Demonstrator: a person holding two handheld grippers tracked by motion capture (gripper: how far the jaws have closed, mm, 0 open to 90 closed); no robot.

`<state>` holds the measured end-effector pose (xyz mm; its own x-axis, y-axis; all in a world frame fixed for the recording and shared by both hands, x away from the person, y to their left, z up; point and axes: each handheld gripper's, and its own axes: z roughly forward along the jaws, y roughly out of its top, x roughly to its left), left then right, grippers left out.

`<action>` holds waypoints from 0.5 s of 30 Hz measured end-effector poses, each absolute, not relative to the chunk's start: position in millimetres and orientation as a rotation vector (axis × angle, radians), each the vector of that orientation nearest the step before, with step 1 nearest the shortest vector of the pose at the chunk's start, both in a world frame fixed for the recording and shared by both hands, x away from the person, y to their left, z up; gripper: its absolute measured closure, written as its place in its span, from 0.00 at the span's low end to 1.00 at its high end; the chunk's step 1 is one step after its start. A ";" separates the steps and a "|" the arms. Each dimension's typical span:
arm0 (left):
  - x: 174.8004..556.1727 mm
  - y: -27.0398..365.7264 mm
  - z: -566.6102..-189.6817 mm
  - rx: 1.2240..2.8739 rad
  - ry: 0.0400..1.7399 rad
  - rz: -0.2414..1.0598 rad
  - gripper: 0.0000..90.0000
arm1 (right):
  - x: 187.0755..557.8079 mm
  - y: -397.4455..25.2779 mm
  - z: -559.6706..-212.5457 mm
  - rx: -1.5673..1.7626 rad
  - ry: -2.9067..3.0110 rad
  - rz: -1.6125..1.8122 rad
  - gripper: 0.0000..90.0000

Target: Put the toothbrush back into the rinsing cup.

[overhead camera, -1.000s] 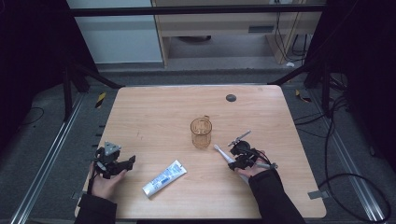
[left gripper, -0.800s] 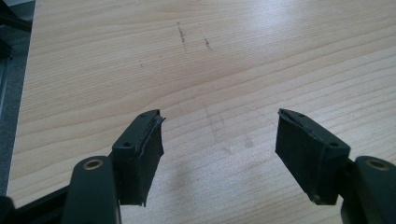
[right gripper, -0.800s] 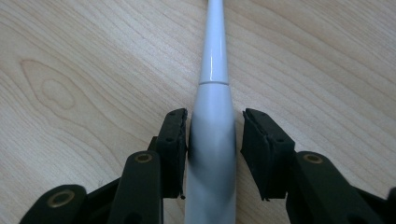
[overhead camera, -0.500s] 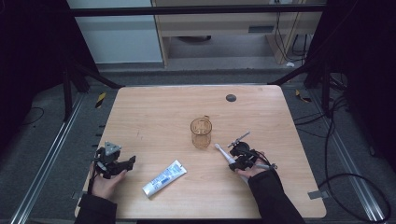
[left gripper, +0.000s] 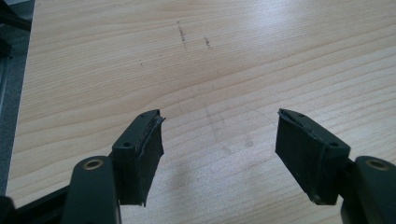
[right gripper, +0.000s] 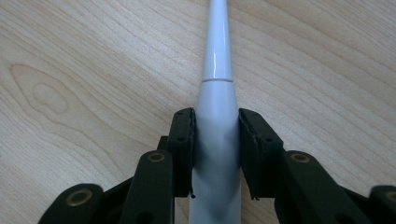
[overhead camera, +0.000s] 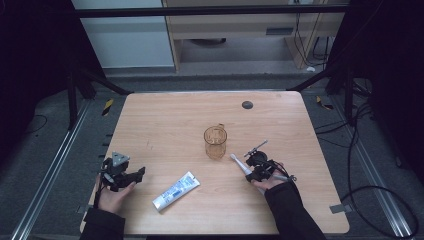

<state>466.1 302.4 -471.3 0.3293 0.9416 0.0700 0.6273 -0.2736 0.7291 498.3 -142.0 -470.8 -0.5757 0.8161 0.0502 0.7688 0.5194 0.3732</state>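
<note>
Toothbrush [right gripper: 215,60] runs off the top edge in the right gripper view, head cut away; its lower handle is cut off at the bottom. From above, the tube's [overhead camera: 176,190] print is too small to read.

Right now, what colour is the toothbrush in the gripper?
White. The toothbrush shows best in the right gripper view, clamped by the right gripper.
</note>
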 end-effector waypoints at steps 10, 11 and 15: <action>466.0 302.7 -471.0 1.998 1.374 0.678 0.34 | 495.8 -146.3 -461.5 1.368 2.587 0.601 0.75; 465.9 302.4 -470.9 1.999 1.372 0.679 0.34 | 495.2 -147.2 -459.2 1.372 2.582 0.609 0.75; 465.9 302.2 -470.8 1.999 1.372 0.678 0.34 | 493.5 -151.2 -453.1 1.368 2.556 0.662 0.75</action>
